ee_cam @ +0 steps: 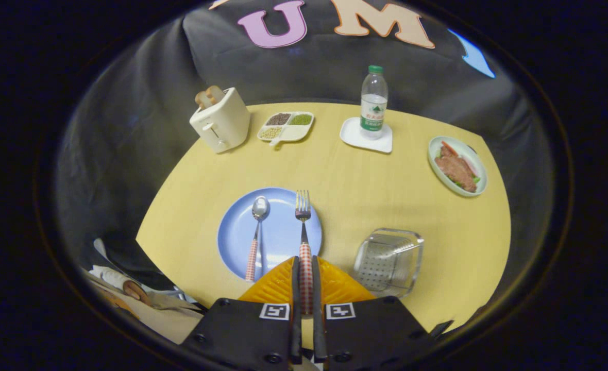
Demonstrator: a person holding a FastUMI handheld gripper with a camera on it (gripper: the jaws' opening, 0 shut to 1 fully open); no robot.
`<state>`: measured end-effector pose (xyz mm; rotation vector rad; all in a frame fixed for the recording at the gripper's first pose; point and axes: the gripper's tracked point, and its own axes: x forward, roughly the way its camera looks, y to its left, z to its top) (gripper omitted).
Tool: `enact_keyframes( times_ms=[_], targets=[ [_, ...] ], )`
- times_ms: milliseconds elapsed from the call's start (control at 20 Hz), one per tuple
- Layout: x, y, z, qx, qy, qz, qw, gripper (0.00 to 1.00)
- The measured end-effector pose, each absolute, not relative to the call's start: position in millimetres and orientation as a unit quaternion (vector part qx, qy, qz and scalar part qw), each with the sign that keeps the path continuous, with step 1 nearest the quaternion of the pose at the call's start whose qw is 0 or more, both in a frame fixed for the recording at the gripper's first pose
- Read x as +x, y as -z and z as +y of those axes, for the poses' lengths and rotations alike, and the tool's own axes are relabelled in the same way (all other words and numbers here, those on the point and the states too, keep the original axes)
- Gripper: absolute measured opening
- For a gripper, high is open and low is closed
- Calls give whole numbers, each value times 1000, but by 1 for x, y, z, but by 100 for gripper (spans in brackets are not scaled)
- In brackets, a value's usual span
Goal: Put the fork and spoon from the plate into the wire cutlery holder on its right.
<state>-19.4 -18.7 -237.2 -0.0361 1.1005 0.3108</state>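
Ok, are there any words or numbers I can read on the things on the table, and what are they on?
Label on the water bottle: there is print, but it is too small and blurred to read.
Square markers on the tool: black-and-white patterns, no words.
Nothing here can be quoted.
The tool's fingers are shut on the fork by its handle.

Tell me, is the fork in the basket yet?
Not yet. Nothing is in the wire cutlery holder. The claw is shut on the fork by its checked handle, with the tines over the blue plate. The spoon lies on the plate, untouched. Both need to go into the holder.
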Motion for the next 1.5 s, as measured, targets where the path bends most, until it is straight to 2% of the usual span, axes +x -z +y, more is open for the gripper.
enact_keyframes(
  times_ms=[550, 1000, 1500],
  targets=[
    [-38, 188, -98, -22, -154, 556, 816, 12],
    [-60, 215, -134, -54, -152, 615, 772, 12],
    [-54, 261, -129, -80, -158, 659, 731, 12]
  ],
)
